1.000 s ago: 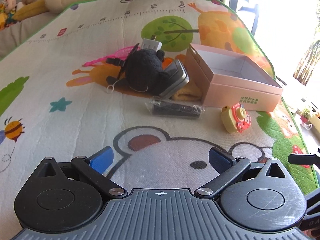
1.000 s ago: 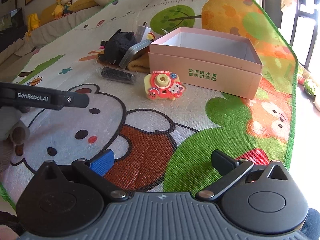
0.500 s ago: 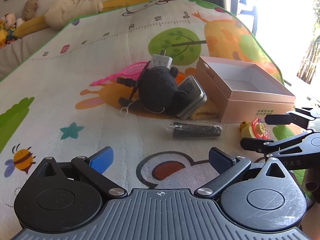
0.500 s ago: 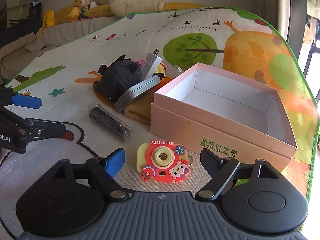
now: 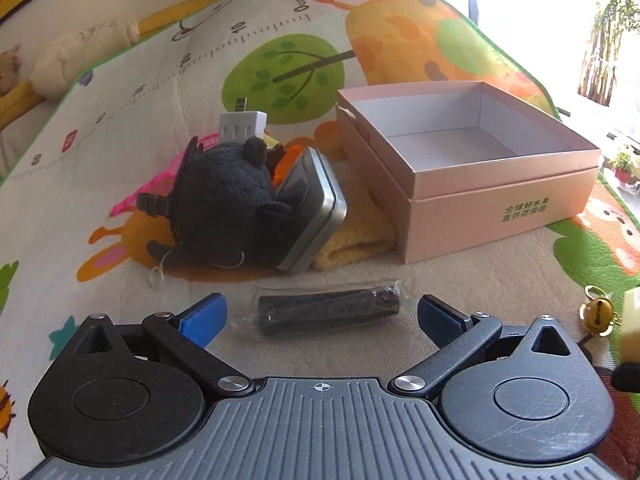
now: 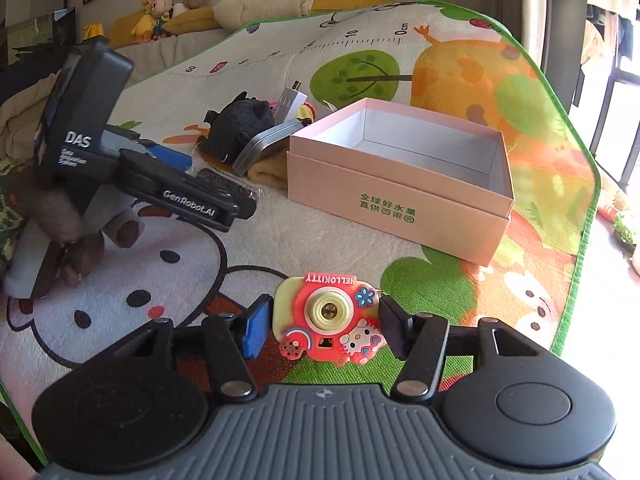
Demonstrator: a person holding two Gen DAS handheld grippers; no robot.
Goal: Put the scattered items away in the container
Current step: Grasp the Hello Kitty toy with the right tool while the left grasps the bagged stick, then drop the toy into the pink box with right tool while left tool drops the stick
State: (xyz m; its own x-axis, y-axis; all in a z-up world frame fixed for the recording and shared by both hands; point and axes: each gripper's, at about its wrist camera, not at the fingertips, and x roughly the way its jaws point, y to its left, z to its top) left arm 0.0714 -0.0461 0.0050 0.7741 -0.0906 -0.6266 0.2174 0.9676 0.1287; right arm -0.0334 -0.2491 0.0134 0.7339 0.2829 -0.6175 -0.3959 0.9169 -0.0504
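Observation:
My right gripper [image 6: 325,330] is closing its jaws on the red and yellow toy camera [image 6: 328,320], and the pads touch its two sides on the mat. The open pink box [image 6: 380,200] lies just beyond it. My left gripper [image 5: 320,316] stands open and low over the mat, with a black roll in clear wrap [image 5: 328,310] lying crosswise just ahead of its fingertips. Behind the roll a black plush toy [image 5: 224,208], a grey tin [image 5: 316,208], a yellow cloth [image 5: 356,236] and a white plug [image 5: 242,126] sit piled left of the pink box [image 5: 500,208].
The colourful play mat [image 6: 440,60] covers the floor, with its green edge [image 6: 576,240] close on the right. A pink net toy [image 5: 132,200] pokes out behind the plush. Soft toys and cushions [image 6: 200,0] line the far wall. A small gold bell [image 5: 596,312] hangs off the camera.
My left gripper moved forward to the wrapped black roll. My right gripper went to the toy camera, and its jaws came in from wide open onto the camera's sides.

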